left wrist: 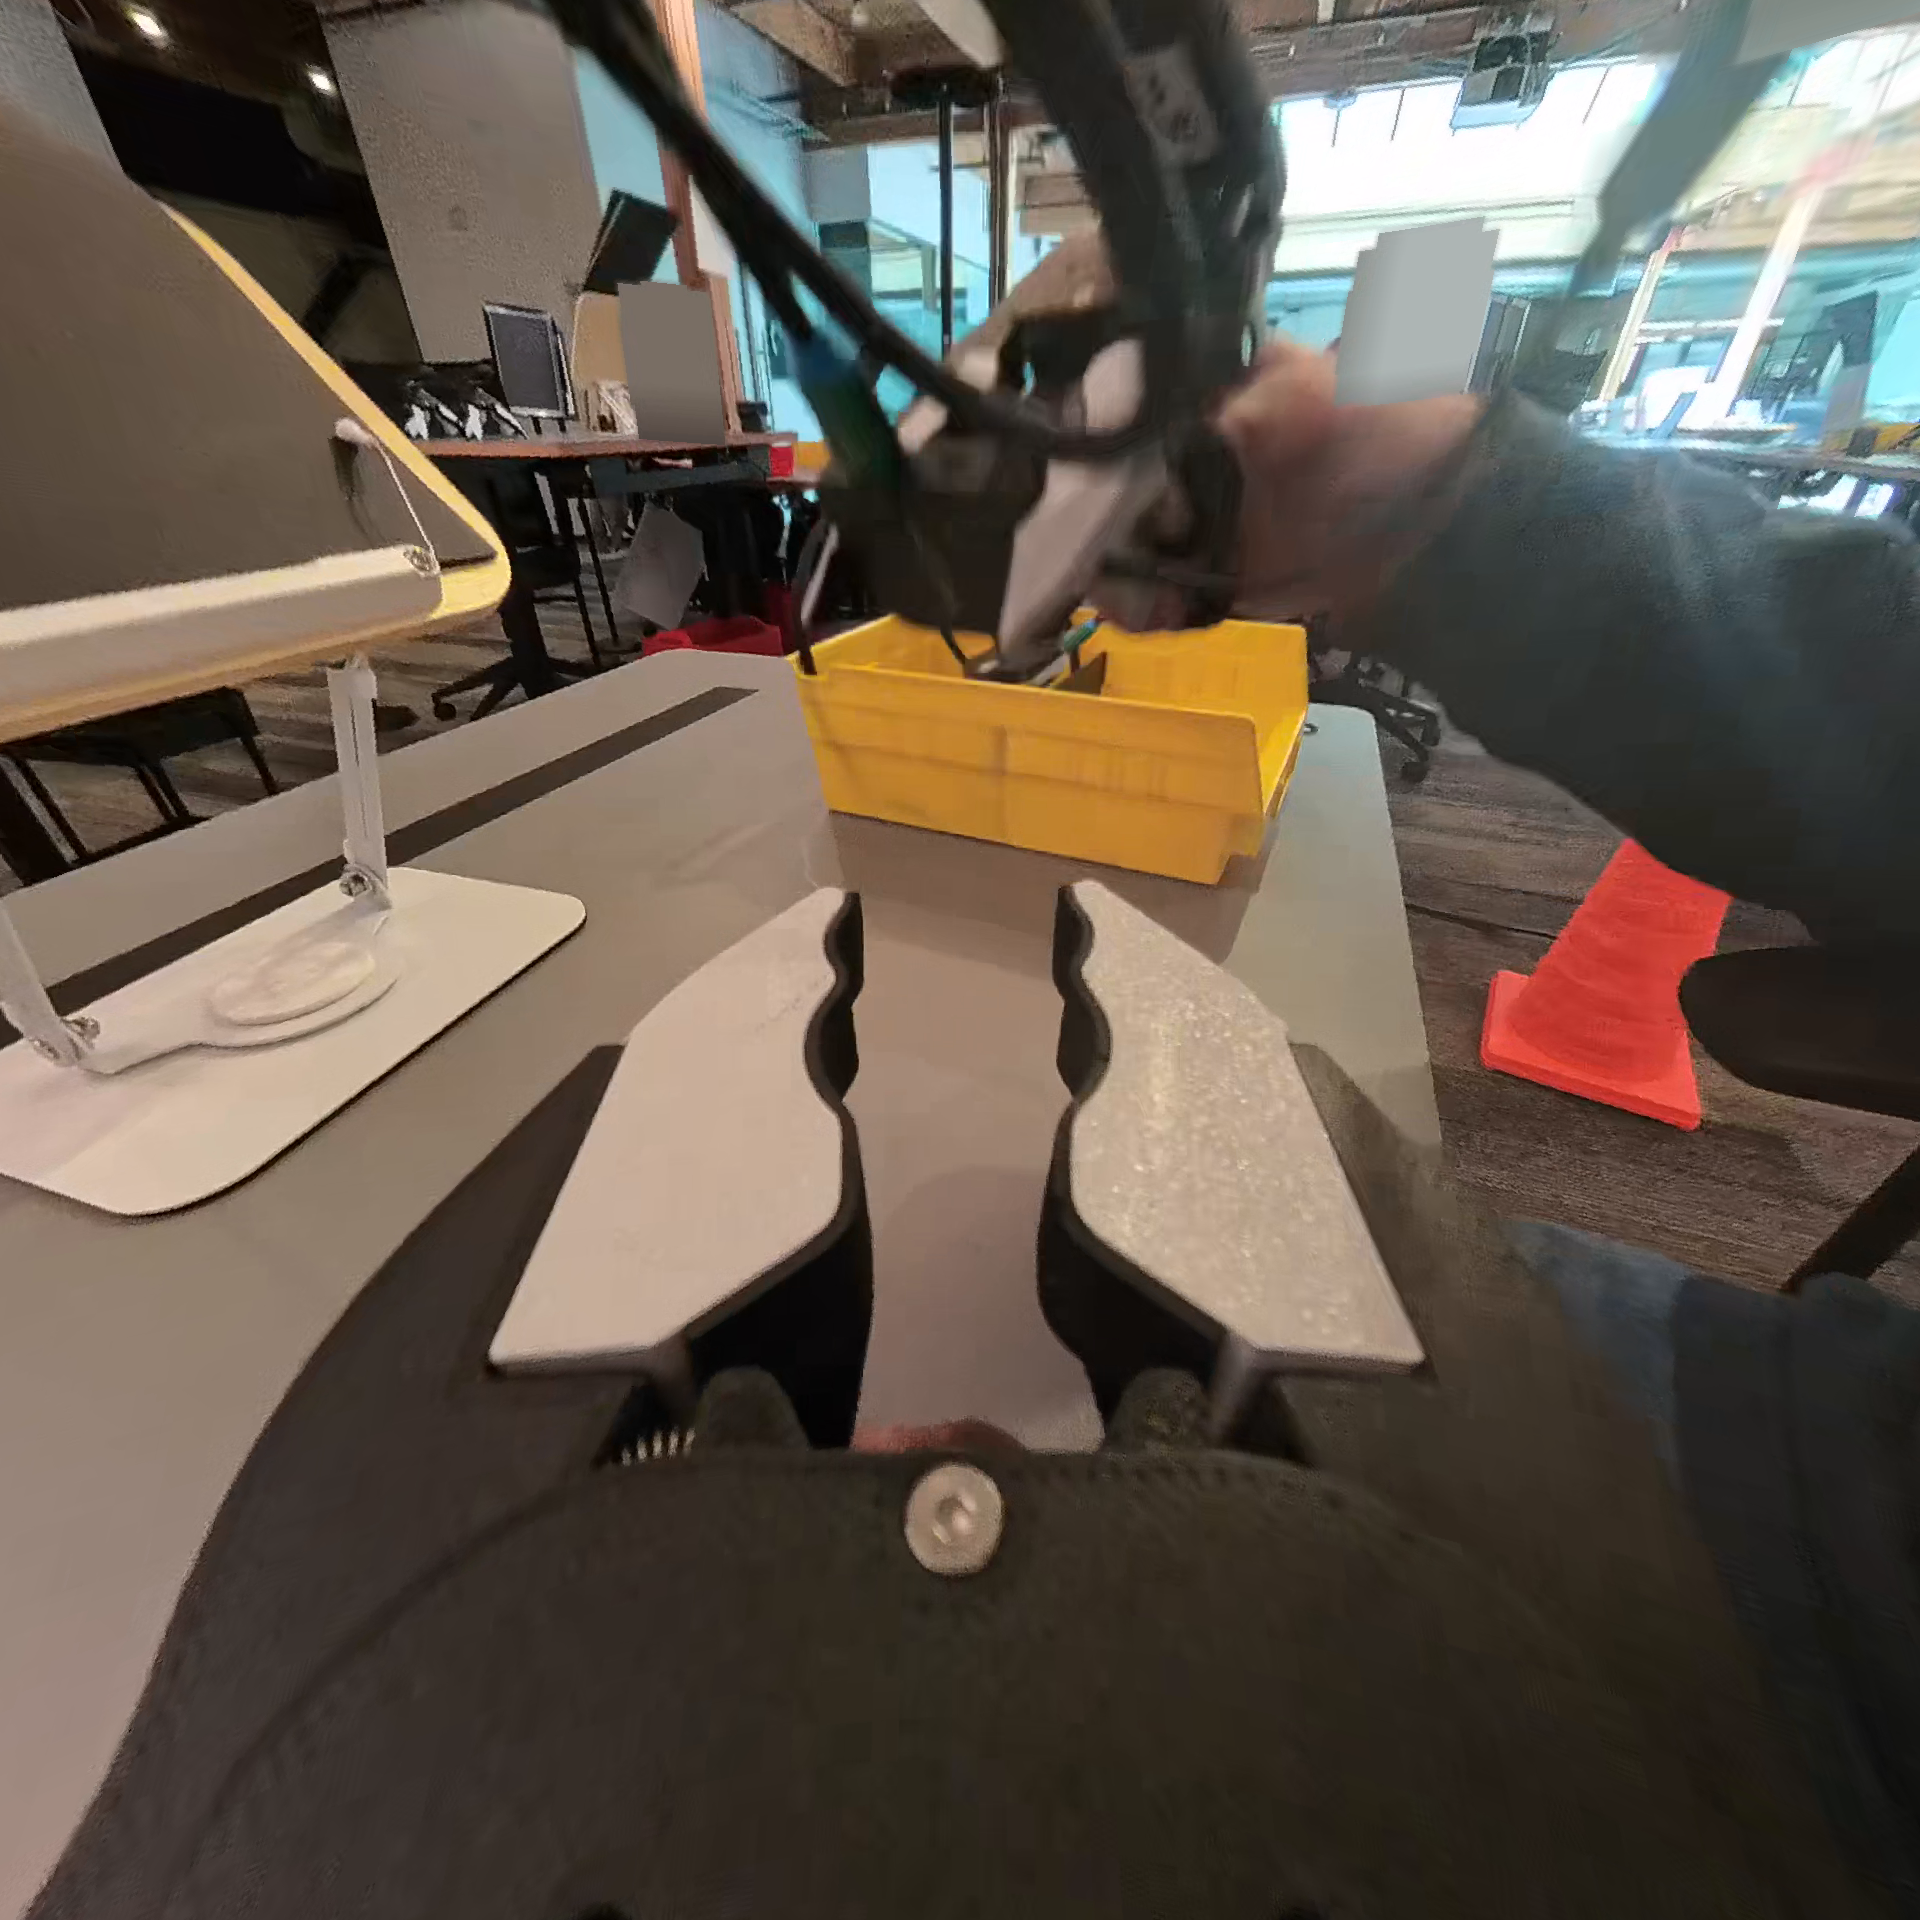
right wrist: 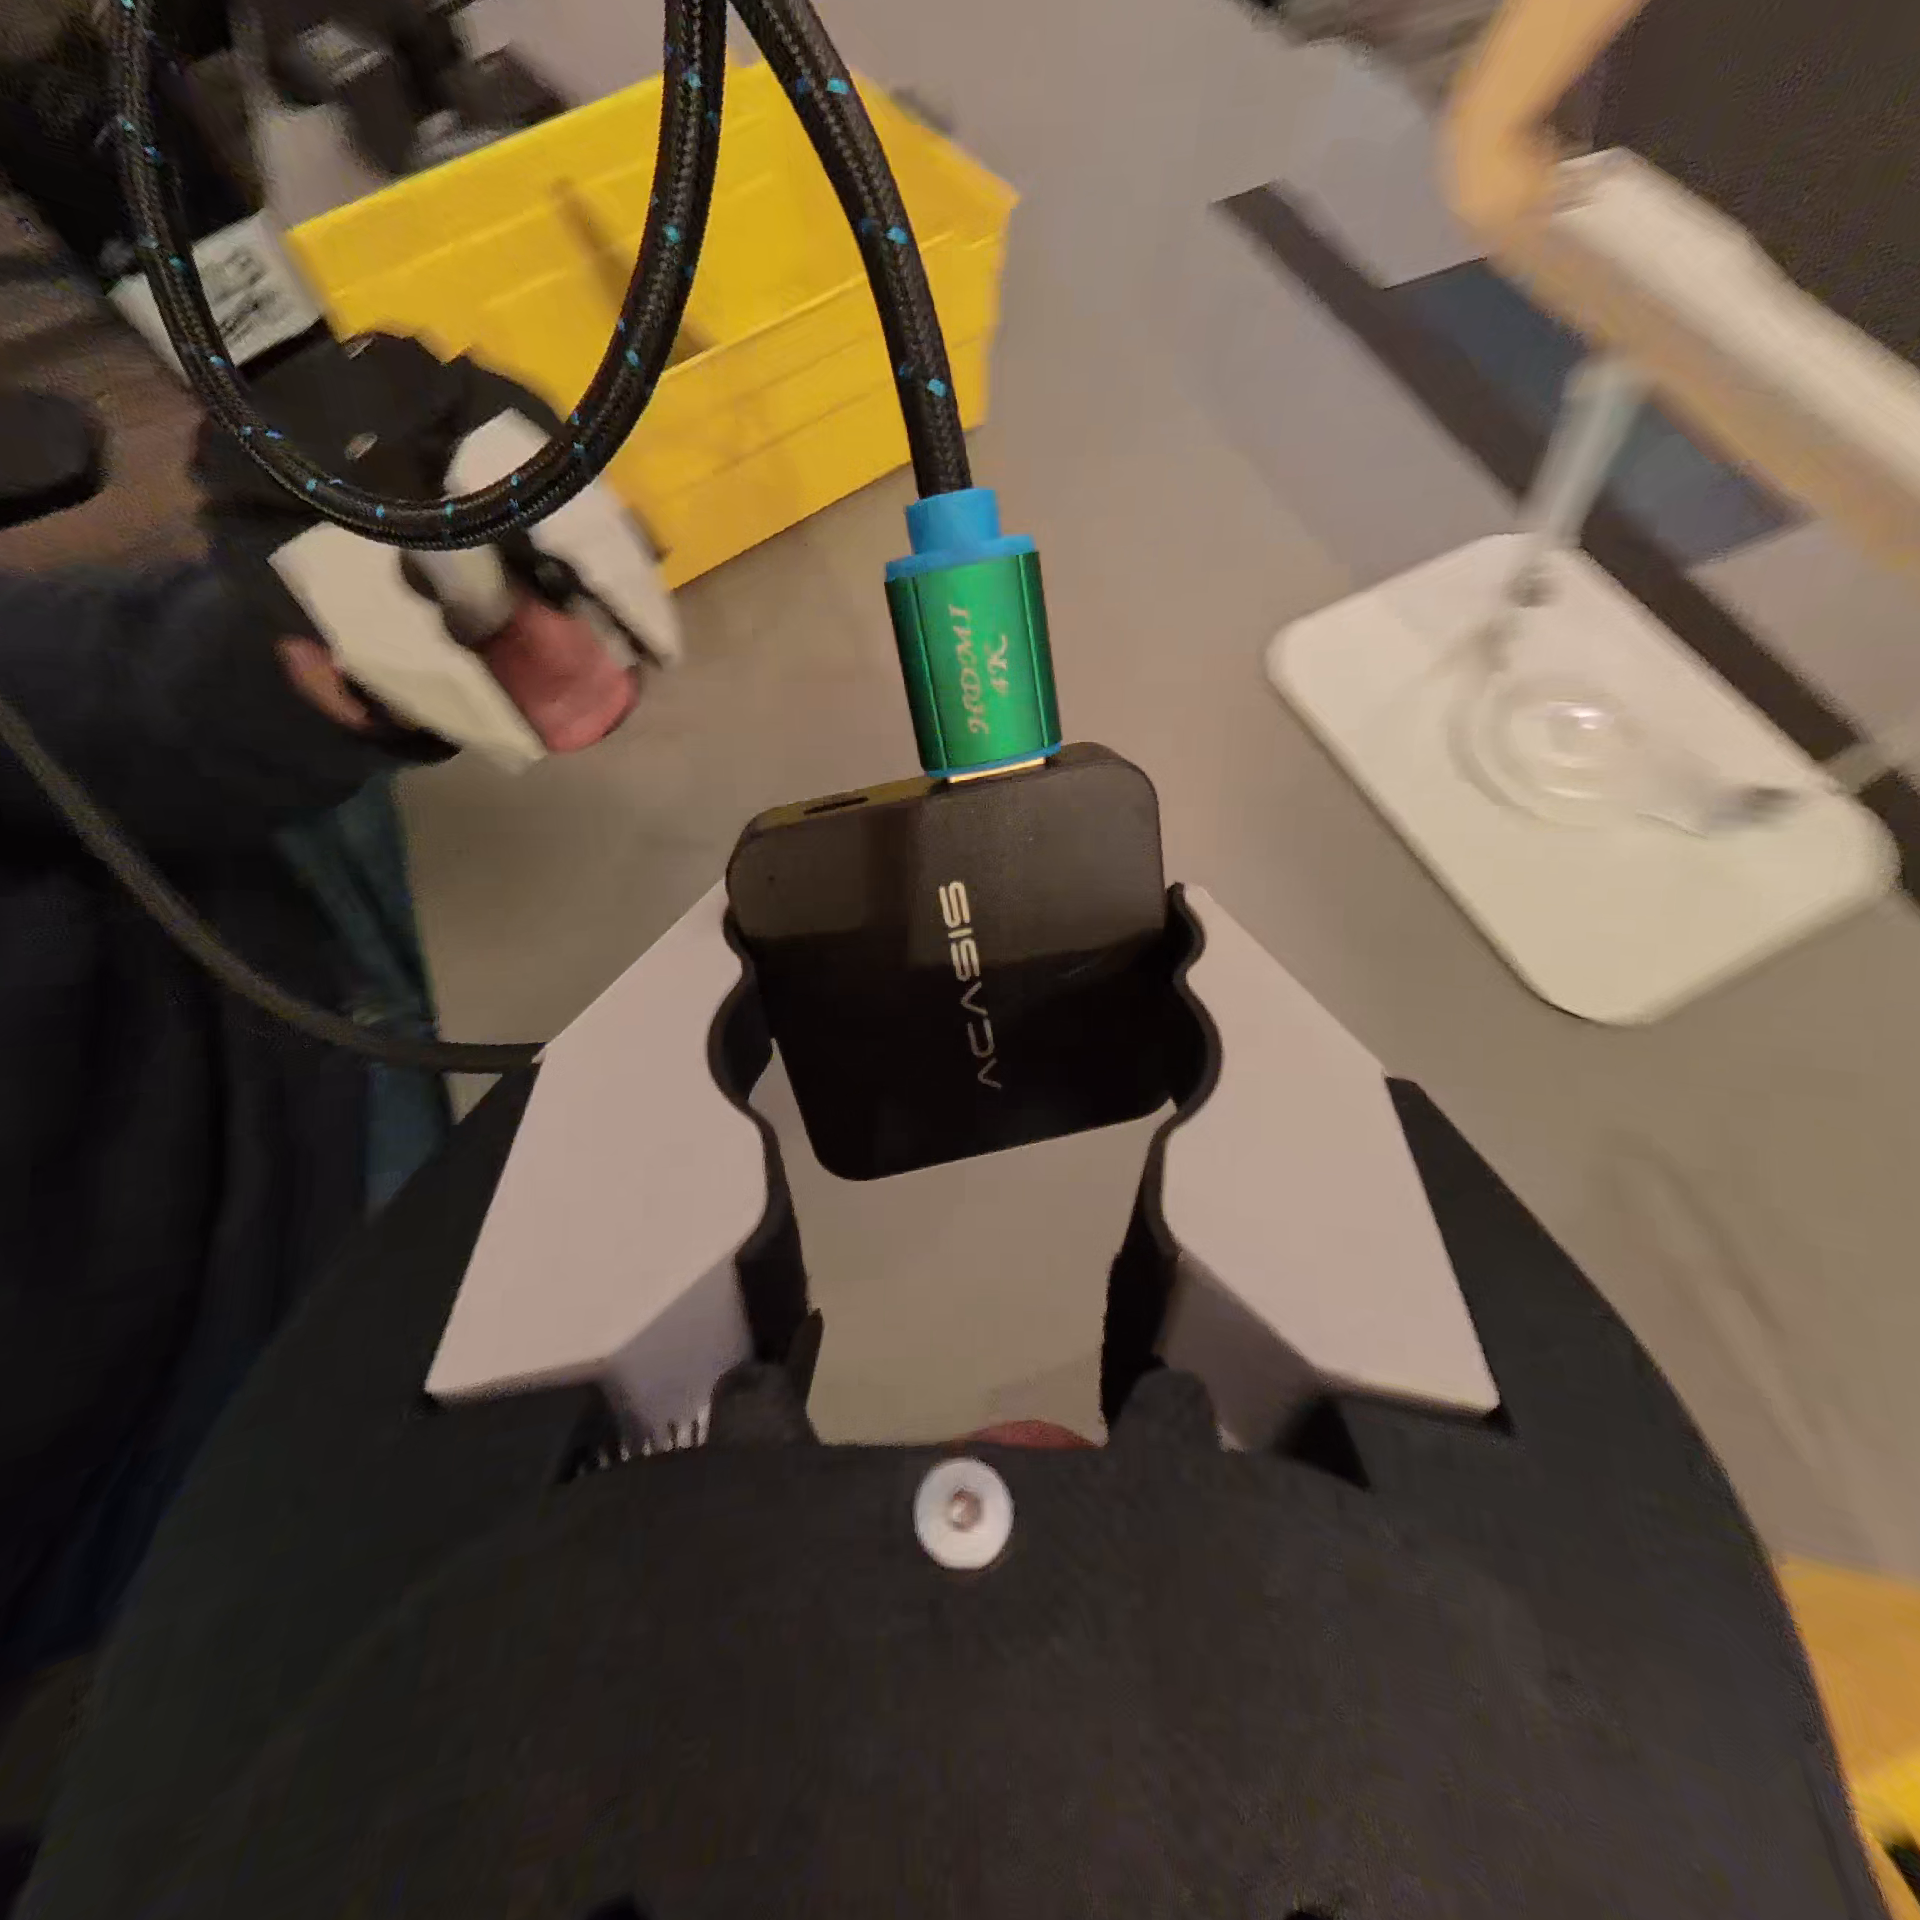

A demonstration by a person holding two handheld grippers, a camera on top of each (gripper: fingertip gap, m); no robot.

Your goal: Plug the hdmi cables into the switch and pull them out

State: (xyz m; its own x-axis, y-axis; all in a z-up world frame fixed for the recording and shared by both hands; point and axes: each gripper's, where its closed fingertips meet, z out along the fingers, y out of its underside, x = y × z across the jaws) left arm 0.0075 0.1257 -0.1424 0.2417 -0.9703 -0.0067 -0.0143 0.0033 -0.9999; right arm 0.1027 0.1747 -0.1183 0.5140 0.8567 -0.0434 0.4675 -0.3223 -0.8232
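Black HDMI switch (right wrist: 951,961) bearing pale lettering, with a green-shelled HDMI plug (right wrist: 975,665) (also lettered, on a black braided cable (right wrist: 883,260) flecked blue) seated in its far edge. Grey table (left wrist: 675,790) in an open office, carrying a yellow bin (left wrist: 1049,748) and a white stand base (left wrist: 281,1039); an orange cone (left wrist: 1600,997) stands on the floor. Right gripper (right wrist: 961,935) clamps the switch by its sides above the table; left gripper (left wrist: 956,935) parted, grasping nothing
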